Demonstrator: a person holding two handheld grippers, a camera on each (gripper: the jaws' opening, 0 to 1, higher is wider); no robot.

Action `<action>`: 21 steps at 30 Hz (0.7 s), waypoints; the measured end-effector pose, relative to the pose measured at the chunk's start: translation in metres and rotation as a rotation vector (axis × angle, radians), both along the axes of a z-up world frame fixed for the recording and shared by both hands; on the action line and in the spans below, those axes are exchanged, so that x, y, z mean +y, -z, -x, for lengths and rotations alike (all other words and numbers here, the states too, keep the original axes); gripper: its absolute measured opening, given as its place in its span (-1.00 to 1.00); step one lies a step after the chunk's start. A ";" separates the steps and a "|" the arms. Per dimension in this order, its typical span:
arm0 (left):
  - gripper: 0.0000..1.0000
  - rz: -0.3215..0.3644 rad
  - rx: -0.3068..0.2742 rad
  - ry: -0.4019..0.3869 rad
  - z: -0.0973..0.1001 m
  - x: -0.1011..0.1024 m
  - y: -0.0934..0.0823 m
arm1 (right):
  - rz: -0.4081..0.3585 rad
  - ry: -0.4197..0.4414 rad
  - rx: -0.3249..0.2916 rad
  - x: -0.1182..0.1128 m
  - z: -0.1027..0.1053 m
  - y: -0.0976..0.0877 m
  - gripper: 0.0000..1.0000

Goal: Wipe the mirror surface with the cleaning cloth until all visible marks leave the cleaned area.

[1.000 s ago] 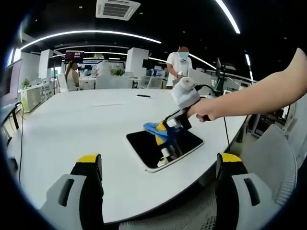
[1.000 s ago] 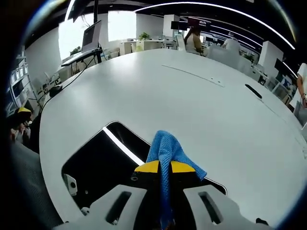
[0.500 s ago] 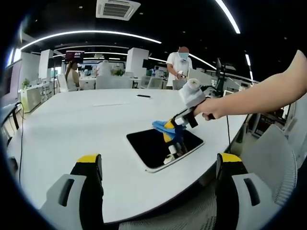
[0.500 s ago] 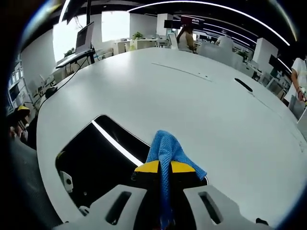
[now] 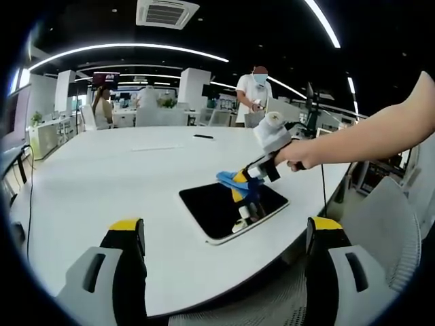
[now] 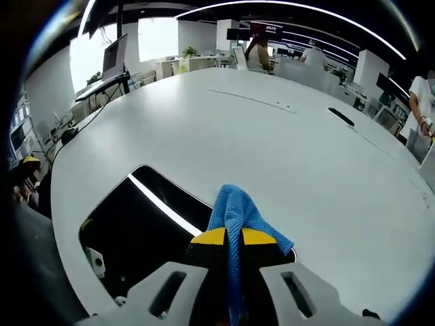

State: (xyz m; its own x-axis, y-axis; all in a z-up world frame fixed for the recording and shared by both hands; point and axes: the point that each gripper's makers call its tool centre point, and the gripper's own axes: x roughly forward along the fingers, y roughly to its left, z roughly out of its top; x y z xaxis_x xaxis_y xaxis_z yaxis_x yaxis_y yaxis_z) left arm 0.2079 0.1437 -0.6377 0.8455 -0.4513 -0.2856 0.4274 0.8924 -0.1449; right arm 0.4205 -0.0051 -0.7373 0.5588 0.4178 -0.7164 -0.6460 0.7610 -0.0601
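Two jaws of my right gripper (image 6: 228,239) are pinched on the cleaning cloth (image 6: 239,216) at the bottom centre of the right gripper view — soft, light weave, best held by its bunched fold as I have it. Beyond it lies the mirror (image 6: 143,227), lower left, flat on the white table (image 6: 272,149); I judge it stiff, slick and breakable. My left gripper (image 5: 228,234) stands wide apart, empty. No legible writing anywhere.
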 end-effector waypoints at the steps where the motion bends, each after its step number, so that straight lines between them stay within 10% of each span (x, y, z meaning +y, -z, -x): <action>1: 0.96 0.000 0.000 0.000 0.000 0.000 0.000 | 0.000 0.001 0.000 0.000 0.000 0.000 -0.99; 21: 0.94 0.001 0.002 -0.001 0.000 0.000 0.000 | -0.018 -0.006 0.001 0.000 0.020 -0.001 -0.99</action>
State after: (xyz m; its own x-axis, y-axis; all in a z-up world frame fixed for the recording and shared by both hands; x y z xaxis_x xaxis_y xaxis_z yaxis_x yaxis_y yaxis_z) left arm 0.2078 0.1434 -0.6381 0.8455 -0.4505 -0.2867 0.4259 0.8928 -0.1469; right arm 0.4003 -0.0050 -0.7362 0.5556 0.4342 -0.7091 -0.6505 0.7581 -0.0454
